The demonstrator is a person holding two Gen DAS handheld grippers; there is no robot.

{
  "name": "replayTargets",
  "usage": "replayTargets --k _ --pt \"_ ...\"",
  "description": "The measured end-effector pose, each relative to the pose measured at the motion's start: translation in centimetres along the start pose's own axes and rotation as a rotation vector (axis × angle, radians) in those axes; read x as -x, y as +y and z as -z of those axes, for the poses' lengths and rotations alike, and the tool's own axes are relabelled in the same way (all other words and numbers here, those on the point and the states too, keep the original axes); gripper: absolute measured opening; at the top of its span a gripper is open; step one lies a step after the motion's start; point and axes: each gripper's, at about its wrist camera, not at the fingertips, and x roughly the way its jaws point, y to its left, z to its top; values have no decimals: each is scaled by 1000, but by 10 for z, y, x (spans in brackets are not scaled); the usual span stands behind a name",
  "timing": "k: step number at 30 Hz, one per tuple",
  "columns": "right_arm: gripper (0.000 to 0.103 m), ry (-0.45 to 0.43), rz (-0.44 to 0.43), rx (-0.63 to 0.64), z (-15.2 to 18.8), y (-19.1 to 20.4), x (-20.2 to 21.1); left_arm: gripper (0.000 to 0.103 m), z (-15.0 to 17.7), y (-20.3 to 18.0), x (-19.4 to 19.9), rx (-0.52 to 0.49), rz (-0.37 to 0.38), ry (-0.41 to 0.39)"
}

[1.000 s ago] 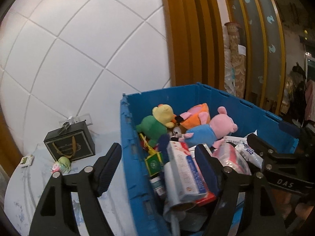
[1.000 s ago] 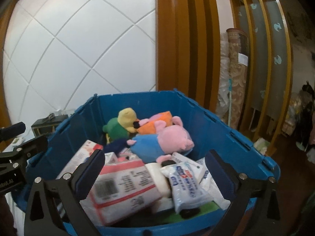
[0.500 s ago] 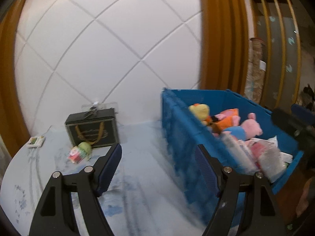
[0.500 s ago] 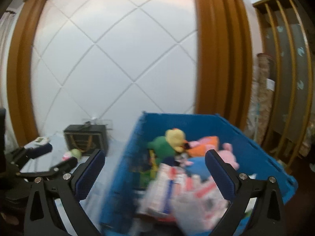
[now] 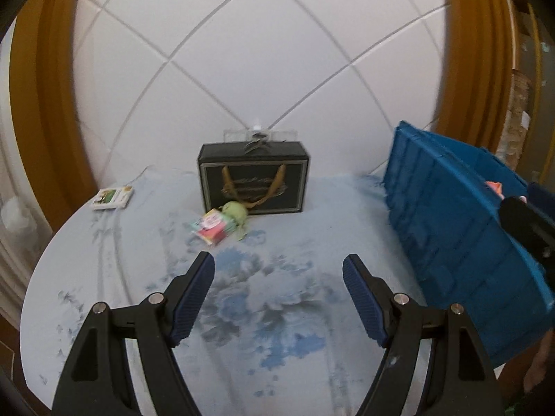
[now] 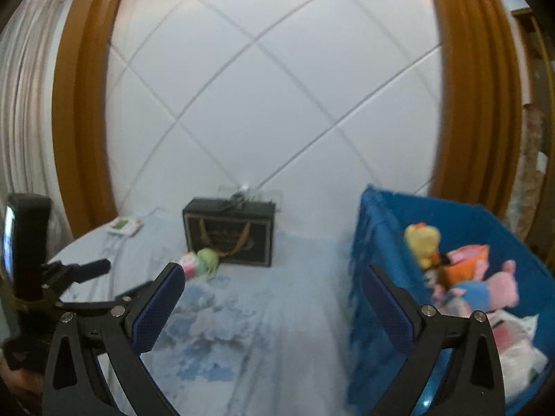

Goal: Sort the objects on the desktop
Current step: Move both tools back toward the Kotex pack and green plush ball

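Note:
A blue crate (image 5: 451, 228) stands at the table's right side; in the right wrist view the crate (image 6: 378, 242) holds plush toys (image 6: 485, 284) and packets. A black gift box (image 5: 253, 182) stands at the back by the wall, also seen in the right wrist view (image 6: 230, 234). A small green toy with a pink packet (image 5: 222, 222) lies in front of it, also in the right wrist view (image 6: 201, 263). A small white card box (image 5: 112, 198) lies at the back left. My left gripper (image 5: 279, 298) and my right gripper (image 6: 274, 306) are open and empty above the tablecloth.
The round table (image 5: 104, 277) has a pale blue patterned cloth. A white quilted wall panel (image 5: 242, 52) with wooden frames rises behind it. The left gripper's body (image 6: 41, 277) shows at the left edge of the right wrist view.
Both grippers have swung left, away from over the crate's contents, and now face the table and the black gift box. Both stay open and empty.

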Motion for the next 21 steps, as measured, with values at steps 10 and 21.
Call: replayTargets --k 10,21 --pt "103 81 -42 74 -31 45 -101 76 -6 76 -79 101 -20 124" --pt "103 293 -152 75 -7 67 -272 76 -9 162 -215 132 -128 307"
